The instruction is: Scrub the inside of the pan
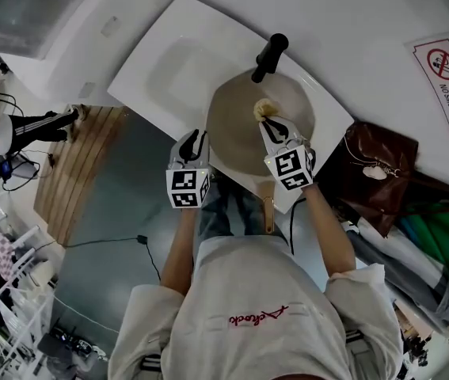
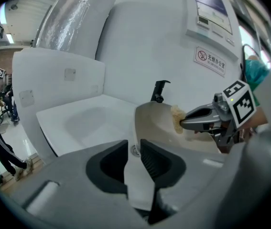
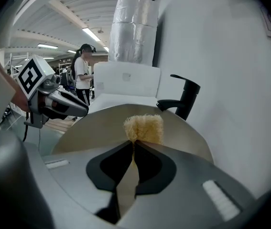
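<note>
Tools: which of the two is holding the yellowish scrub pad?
The right tool, pinching the scrub pad over the inside of the pan; the left tool, at the pan's rim, carries no pad.

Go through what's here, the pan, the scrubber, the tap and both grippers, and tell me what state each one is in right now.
pan: in the sink, open side up, handle pointing away from the tap.
scrubber: clamped in the right gripper, against the pan's inside.
right gripper: shut on the scrubber.
left gripper: open, at the pan's left rim.
tap: no water seen running.
</note>
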`<state>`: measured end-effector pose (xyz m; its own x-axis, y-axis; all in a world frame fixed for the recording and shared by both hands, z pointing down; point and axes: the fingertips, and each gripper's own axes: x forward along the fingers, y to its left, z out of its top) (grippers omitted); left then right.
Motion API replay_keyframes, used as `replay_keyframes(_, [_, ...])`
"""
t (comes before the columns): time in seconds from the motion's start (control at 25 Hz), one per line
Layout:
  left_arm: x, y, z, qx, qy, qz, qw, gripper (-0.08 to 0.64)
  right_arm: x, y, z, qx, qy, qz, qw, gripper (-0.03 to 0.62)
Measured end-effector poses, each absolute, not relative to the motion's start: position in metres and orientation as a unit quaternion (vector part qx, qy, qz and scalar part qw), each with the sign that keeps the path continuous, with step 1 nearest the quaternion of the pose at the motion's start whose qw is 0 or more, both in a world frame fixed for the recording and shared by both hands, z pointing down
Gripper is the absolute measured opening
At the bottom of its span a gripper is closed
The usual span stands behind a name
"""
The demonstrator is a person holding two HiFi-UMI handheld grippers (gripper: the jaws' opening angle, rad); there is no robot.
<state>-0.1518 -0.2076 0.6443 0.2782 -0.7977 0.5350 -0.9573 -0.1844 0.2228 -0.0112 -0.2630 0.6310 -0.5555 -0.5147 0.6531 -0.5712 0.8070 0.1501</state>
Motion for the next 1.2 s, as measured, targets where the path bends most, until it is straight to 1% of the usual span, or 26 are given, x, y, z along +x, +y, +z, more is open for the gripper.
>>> replay_keyframes(0.16, [-0.147,-0.21,0.646,0.76,-0.574,0.15,0.267,0.104,-0.02,-0.267,0.634,0.292,-0.879,0.009,0.377,0.023])
replay_keyframes(0.52, [-0.138,-0.221,0.655,0.76,-0.567,0.158,0.276,0.104,-0.03,-0.269,0.647,0.249,-0.869,-0.055,0.424,0.023])
replay_keyframes(0.56, [-0.138,-0.222,0.656,0.76,-0.566,0.161,0.277,0.093,-0.032,-0.268,0.65,0.241,-0.866,-0.066,0.433,0.023])
replay_keyframes(0.72, [-0.138,-0.224,0.657,0.755,-0.567,0.16,0.286,0.072,-0.038,-0.263,0.663,0.2,-0.849,-0.121,0.475,0.023])
replay_keyframes(1.2, [-0.138,-0.224,0.656,0.752,-0.57,0.151,0.295,0.067,-0.064,-0.262,0.694,0.089,-0.756,-0.309,0.571,0.023])
